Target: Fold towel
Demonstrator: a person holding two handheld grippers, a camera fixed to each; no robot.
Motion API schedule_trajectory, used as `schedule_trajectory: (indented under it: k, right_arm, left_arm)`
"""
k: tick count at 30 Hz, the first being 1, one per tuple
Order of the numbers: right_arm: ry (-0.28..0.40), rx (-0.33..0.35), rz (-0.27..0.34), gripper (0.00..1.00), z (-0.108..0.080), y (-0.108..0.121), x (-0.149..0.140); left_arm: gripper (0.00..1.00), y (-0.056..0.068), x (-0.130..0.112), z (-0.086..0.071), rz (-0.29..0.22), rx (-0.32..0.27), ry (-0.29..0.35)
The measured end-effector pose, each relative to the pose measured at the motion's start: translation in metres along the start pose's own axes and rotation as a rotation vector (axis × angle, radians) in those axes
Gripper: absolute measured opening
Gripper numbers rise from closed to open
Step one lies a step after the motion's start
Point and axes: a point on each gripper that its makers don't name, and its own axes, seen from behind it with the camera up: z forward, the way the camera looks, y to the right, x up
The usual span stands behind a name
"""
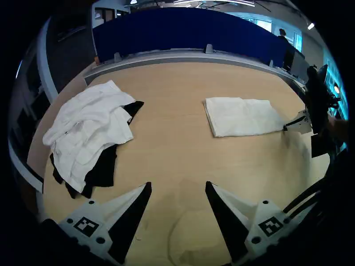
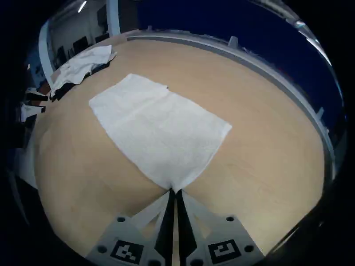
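A white towel point(image 1: 242, 116) lies flat on the wooden table point(image 1: 177, 146), folded into a rectangle. In the right gripper view the towel point(image 2: 159, 128) stretches away from my right gripper point(image 2: 174, 191), whose fingers are shut on its near corner. That same right gripper point(image 1: 296, 125) appears at the towel's right end in the left gripper view, held by a person's hand. My left gripper point(image 1: 177, 186) hovers open over bare table, well short of the towel, with nothing between its fingers.
A heap of white and black clothes point(image 1: 91, 133) lies on the table's left side, also seen far off as the heap point(image 2: 82, 66). A blue partition point(image 1: 186, 33) runs along the table's far edge.
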Motion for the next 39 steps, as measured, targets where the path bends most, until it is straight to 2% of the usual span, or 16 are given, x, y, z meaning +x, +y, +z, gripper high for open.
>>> schedule_trajectory:
  k: [9,21,27,33,39]
  right_arm:
    - [0.026,-0.02,-0.031,0.04,-0.016,0.005,0.029]
    - [0.08,-0.037,-0.154,0.04,-0.036,0.0,0.095]
    - [0.081,-0.037,-0.196,0.04,-0.035,-0.006,0.112]
    - [0.082,-0.03,-0.213,0.04,-0.031,-0.011,0.121]
    - [0.092,-0.009,-0.259,0.03,-0.024,-0.026,0.144]
  left_arm:
    - [0.9,-0.004,0.002,-0.002,-0.019,0.006,0.007]
    - [0.9,-0.01,0.003,-0.008,-0.064,0.009,0.022]
    - [0.9,-0.007,0.003,-0.012,-0.093,0.003,0.028]
    - [0.9,-0.006,0.004,-0.015,-0.115,0.0,0.034]
    - [0.9,-0.006,0.006,-0.019,-0.128,-0.001,0.038]
